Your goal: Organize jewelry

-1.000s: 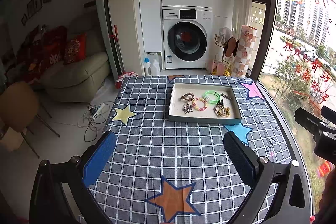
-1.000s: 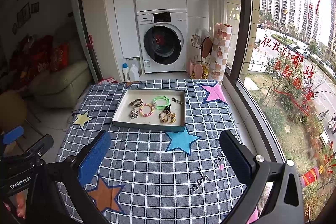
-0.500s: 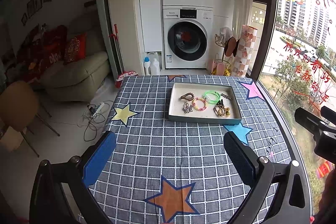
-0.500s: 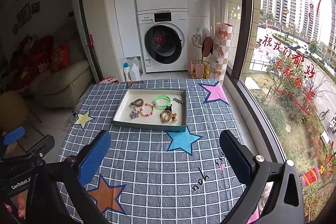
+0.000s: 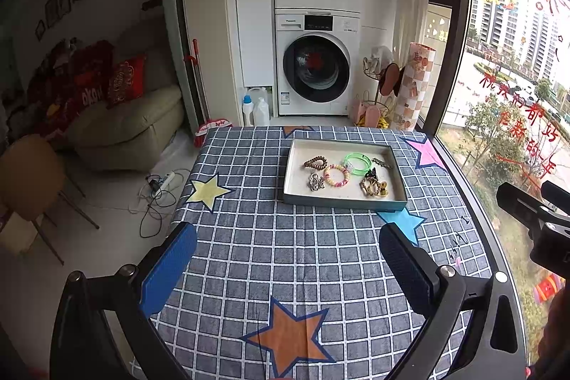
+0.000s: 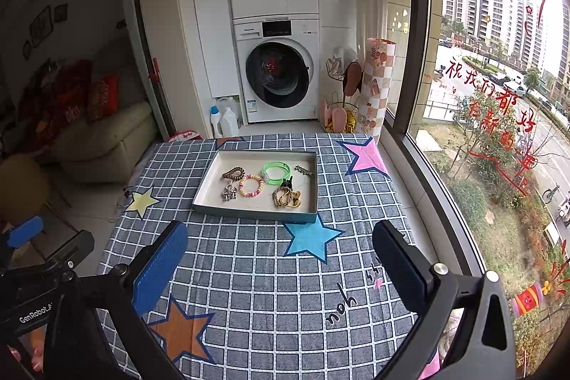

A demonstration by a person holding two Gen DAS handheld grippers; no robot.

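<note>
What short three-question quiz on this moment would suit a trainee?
1. True or false: the translucent green bangle lies inside the shallow grey rectangular tray.
2. The left gripper and right gripper are: A) both open and empty, B) both shut, C) one holding beads.
3. Fill in: the tray's near right corner points at a ___ star.

Key: 1 true; 2 A; 3 blue.

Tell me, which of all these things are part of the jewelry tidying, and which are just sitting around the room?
Part of the job:
tray
green bangle
pink bead bracelet
brown bead bracelet
silver piece
gold tangle
hair clip
left gripper, open
right gripper, open

Just lying about:
washing machine
detergent bottles
sofa
chair
</note>
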